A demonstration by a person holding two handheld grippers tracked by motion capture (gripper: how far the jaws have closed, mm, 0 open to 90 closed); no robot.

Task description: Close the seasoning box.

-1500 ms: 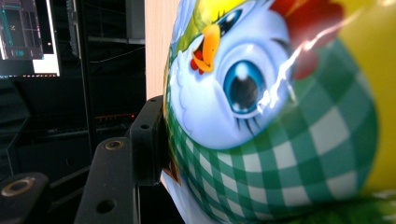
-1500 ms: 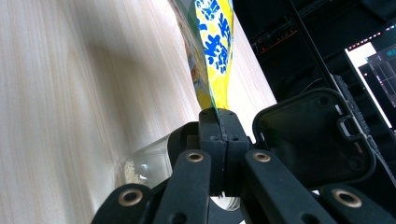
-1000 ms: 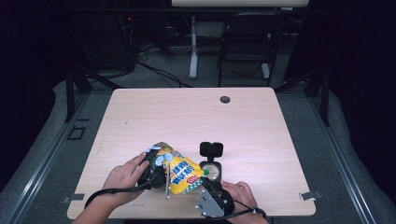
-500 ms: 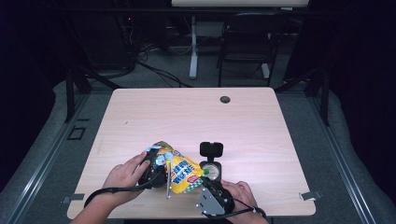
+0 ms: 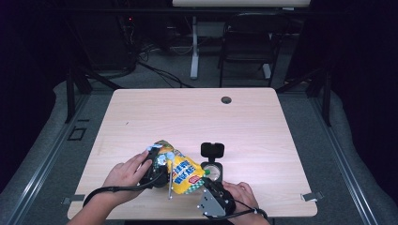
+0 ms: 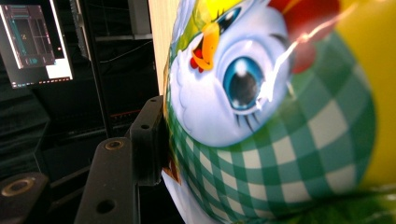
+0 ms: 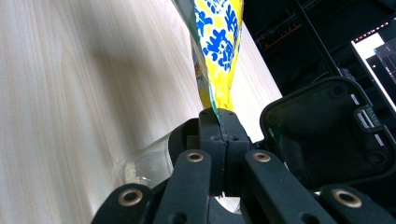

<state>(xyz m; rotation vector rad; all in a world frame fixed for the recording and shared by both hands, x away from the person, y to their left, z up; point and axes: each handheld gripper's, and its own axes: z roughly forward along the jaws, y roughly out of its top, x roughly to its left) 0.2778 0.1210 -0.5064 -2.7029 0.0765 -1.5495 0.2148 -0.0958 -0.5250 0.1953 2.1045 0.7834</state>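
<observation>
I have the snack bag [image 5: 180,168] held between both tools near my edge of the table [image 5: 263,122]. My left gripper [image 5: 157,171] grips the bag's body across its width; in the left gripper view one black jaw presses flat against the printed film [image 6: 261,116], with a cartoon chick, big blue eye, orange beak and green-and-white check directly ahead of it. My right gripper [image 5: 213,199] has its jaws pressed together on a thin edge of the same bag; in the right gripper view the yellow film with blue lettering [image 7: 218,42] rises straight out from between the closed tips. So the bag's long axis runs from the left tool toward the right one, slanting across the table, and the seam I would pull on sits at the right gripper's tips, the nearer of the two to that end. Just beyond the right gripper stands an open container [image 5: 212,165], its black lid [image 7: 327,130] tipped up and a clear rim [image 7: 149,163] right below the jaws; I judge the bag has to tilt toward it next. The blue writing is too skewed to read, and no brand name comes out clearly.
</observation>
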